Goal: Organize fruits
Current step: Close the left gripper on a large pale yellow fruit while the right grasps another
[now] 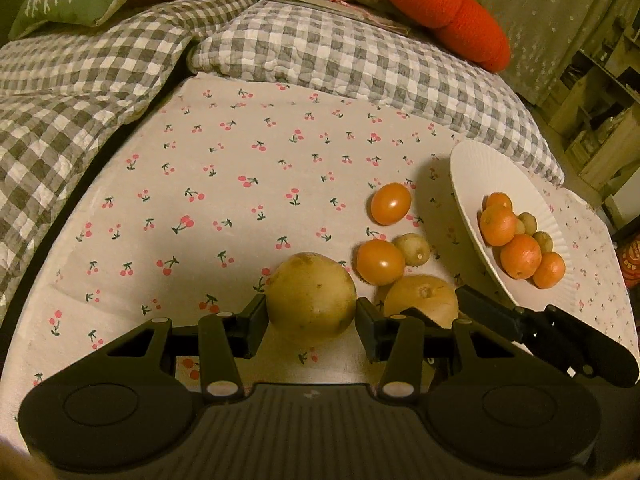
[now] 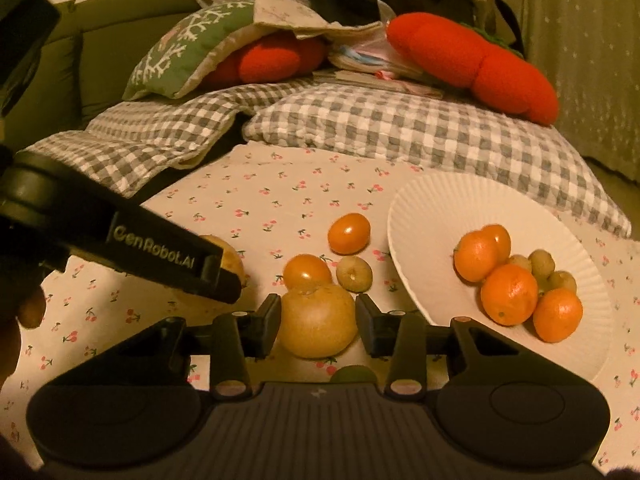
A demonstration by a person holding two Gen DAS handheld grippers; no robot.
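cherry-print cloth [image 1: 240, 208]: spread flat over the bed, serving as work surface so that fruit does not roll into the checked quilt [image 1: 328, 60] behind

paper plate [image 2: 424, 208]: tilted on the right part of the cloth, near rim lower; collecting place for sorted fruit, by judgement

fruit on plate: tangerines [image 2: 508, 294] and small greenish-brown fruits [image 2: 542, 262] gathered in lower half, touching each other, probably slid down because of the tilt

left gripper [image 1: 312, 320]: clamped on large yellow fruit [image 1: 311, 298], both pads against its sides; fruit seems lifted a little or just resting on the cloth, cannot tell which

right gripper [image 2: 318, 322]: pads at both sides of second yellow fruit [image 2: 318, 322], seemingly in contact; fruit on the cloth, just beside the plate rim; grasp looks made so as to carry it over to the plate

loose fruit on cloth: two orange tomatoes [image 2: 349, 233] and one small brownish fruit [image 2: 354, 274], between the grippers and the plate, not yet sorted; nearer tomato touching the second yellow fruit from behind

progress: partly done, as judged; both big fruits in grasp, three small pieces waiting
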